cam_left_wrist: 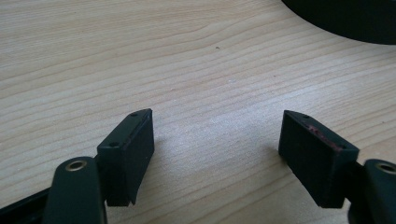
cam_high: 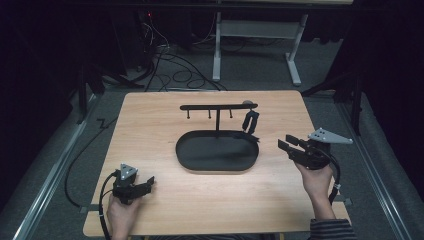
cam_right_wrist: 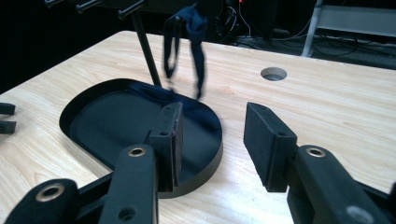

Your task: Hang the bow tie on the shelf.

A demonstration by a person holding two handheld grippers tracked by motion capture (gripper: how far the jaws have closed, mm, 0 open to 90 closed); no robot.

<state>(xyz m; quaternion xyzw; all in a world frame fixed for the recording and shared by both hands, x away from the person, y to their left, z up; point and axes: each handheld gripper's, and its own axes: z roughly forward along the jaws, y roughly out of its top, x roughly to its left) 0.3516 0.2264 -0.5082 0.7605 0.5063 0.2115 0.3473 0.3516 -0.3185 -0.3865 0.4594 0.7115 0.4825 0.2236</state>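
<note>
In the high view, a black stand (cam_high: 218, 107) rises from the far rim of an oval black tray (cam_high: 186, 155) at the centre of the wooden table (cam_high: 150, 115). A dark strap (cam_high: 250, 122) hangs from the right end of the stand's crossbar, just right of the centre of the frame; its lower end seems to touch the tray rim, but the view there is too small to be sure. In the right gripper view the strap (cam_right_wrist: 187, 42) is at the upper centre, a little blurred, and it hangs as a loop with one loose end, so that a jaw could probably pass around it.

The right gripper (cam_high: 294, 146) is at the right side of the high view, lifted above the table and pointed left toward the tray and the strap. Its jaws stand apart with nothing between them, which fits a reach for the strap. In its own view, the right gripper (cam_right_wrist: 212, 140) is aimed over the near edge of the tray (cam_right_wrist: 212, 158).

The left gripper (cam_high: 149, 183) rests low at the lower left of the high view, well apart from the tray, probably to keep out of the way. Its jaws are also spread and empty over bare wood.
</note>
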